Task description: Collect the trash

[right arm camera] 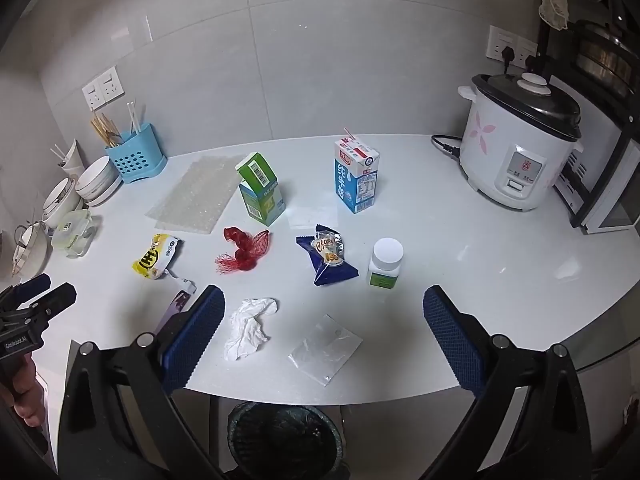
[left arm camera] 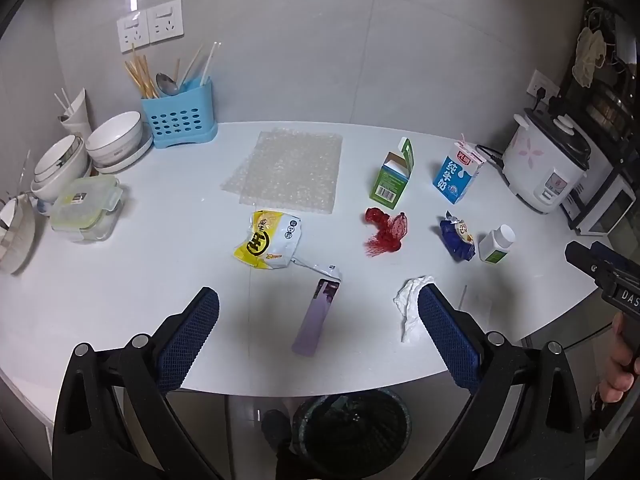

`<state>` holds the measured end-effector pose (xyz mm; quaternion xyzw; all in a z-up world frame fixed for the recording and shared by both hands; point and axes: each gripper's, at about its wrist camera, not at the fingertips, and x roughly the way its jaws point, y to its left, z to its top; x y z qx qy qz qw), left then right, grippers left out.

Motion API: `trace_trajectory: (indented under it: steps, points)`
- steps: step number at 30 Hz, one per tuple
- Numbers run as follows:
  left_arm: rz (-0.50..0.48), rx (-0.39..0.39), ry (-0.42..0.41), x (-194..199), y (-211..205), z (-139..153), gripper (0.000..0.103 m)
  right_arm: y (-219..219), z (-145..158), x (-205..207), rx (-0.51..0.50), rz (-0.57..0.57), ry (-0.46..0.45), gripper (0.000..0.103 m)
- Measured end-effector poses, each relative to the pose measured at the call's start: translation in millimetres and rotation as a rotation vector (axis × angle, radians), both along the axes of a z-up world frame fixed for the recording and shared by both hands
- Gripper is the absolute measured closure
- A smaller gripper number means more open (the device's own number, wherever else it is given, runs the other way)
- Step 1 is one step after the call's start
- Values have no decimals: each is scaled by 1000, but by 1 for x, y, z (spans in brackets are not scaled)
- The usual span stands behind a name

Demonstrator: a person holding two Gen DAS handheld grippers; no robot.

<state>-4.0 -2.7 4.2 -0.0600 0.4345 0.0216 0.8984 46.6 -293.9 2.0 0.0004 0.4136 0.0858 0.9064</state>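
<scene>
Above a white kitchen counter (right arm camera: 480,264), the left gripper (left arm camera: 318,312) and right gripper (right arm camera: 324,312) hover with jaws spread wide, holding nothing. Trash lies scattered below — a yellow wrapper (left arm camera: 270,245), red netting (right arm camera: 244,254), a crumpled tissue (right arm camera: 248,328), a blue wrapper (right arm camera: 328,260) — while a dark bin (right arm camera: 284,436) sits under the counter's edge.

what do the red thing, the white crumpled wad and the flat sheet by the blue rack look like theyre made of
Red thing: looks like plastic mesh netting; open weave and frayed strands show. White wad: probably tissue or paper napkin; matte, soft irregular creases. Flat sheet: bubble wrap, translucent plastic; rows of small raised bubbles catch the light.
</scene>
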Motion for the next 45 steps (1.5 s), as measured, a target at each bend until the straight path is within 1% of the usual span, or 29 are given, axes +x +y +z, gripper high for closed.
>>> trace_trajectory:
  steps: [12, 16, 26, 41, 45]
  points:
    - [-6, 4, -2, -3, -1, 1, 6, -2, 2, -1, -4, -6, -10, 7]
    - [-5, -11, 3, -2, -1, 1, 6, -4, 3, 1, 2, -9, -7, 7]
    - [-8, -5, -9, 1, -3, 2, 6, -6, 5, 1, 8, -7, -22, 7]
    - [-7, -6, -11, -1, -4, 3, 6, -13, 3, 1, 24, -15, -19, 7]
    - [-8, -6, -17, -3, -5, 5, 6, -13, 6, -2, 18, -9, -35, 7]
